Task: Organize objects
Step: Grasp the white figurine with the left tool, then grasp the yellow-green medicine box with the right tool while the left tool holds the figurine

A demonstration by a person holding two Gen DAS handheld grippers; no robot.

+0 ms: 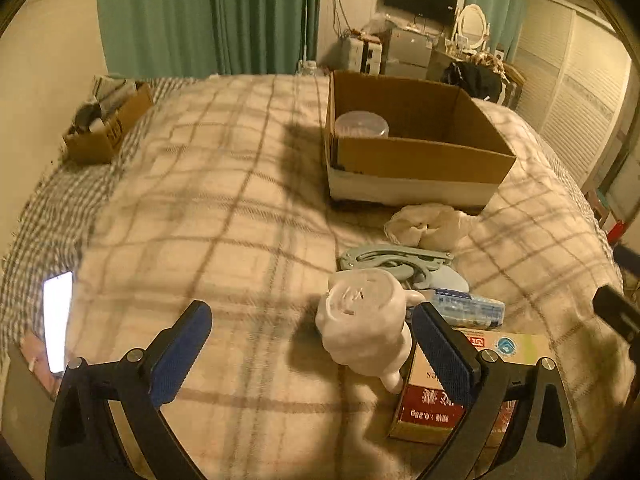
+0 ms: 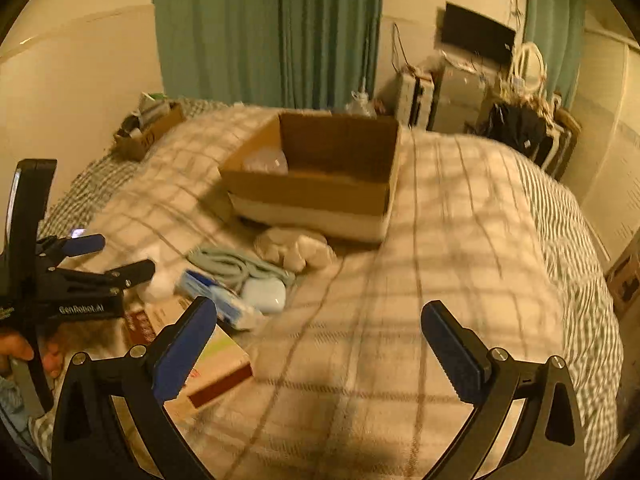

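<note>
Both tongs gaping, empty: left tongs (image 1: 312,344) low over figurine (image 1: 366,324); right tongs (image 2: 320,344) above blanket (image 2: 460,240).

Beige plaid blanket (image 1: 240,208), brown cardboard box (image 1: 420,160), teal curtains (image 1: 208,16).

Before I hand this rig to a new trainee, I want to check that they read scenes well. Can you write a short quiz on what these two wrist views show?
1. True or false: the large cardboard box on the bed is completely empty.
2. Multiple choice: the white figurine lies
A. between the open jaws of the left gripper
B. inside the box
C. on the lit phone
3. Fill in: the right gripper hovers with jaws ____ over bare blanket.

Key:
1. False; a clear round container sits in the box's back left corner.
2. A; it is not yet gripped.
3. open
</note>
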